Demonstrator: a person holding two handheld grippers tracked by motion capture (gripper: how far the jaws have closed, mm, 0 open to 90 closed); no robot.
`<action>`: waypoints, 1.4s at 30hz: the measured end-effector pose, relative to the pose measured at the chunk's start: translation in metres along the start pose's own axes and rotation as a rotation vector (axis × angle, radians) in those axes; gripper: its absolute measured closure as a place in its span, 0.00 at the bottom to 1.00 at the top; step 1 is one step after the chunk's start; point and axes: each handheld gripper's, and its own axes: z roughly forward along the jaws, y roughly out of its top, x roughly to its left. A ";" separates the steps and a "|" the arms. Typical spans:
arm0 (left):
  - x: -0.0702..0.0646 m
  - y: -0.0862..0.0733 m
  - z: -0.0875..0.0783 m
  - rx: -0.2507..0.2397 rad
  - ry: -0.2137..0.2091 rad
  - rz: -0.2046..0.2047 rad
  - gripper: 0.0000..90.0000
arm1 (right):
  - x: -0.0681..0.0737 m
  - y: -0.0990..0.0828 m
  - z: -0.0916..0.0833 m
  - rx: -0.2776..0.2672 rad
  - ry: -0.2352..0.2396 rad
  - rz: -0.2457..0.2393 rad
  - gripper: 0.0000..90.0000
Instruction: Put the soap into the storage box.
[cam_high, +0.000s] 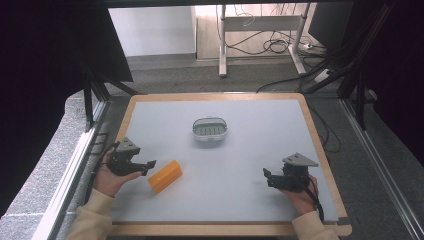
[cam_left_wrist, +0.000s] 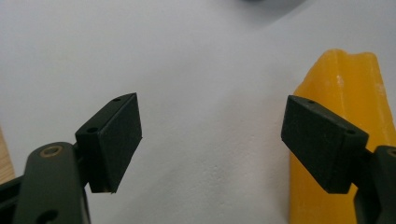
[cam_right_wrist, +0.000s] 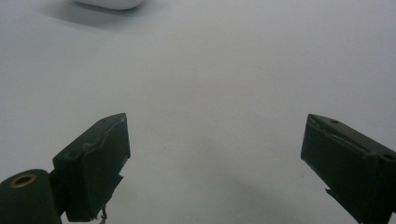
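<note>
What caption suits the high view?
Two open hand-held grippers, left and right, flank an orange block before a soap dish.

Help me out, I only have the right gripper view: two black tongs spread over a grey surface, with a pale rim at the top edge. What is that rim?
Observer: It is a white oval plastic soap dish with a slotted grey insert, standing mid-table in the high view.
Operator: Anything else on the table?
Observer: A yellow-orange rectangular soap bar lies on the grey table mat, near the left gripper.
Operator: Is the left gripper holding it?
Observer: No. In the left gripper view its tongs stand wide open, the bar beside and behind one tong, not between them.
</note>
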 end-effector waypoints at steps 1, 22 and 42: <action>0.000 0.000 -0.001 -0.005 0.003 -0.007 0.22 | 0.000 0.000 0.000 0.000 0.000 0.000 0.10; 0.003 0.001 -0.006 -0.010 0.006 0.000 0.22 | 0.005 -0.002 -0.001 -0.018 0.014 -0.008 0.15; -0.002 0.017 -0.031 -0.015 -0.039 0.012 0.25 | 0.005 -0.003 0.000 -0.013 0.005 -0.016 0.16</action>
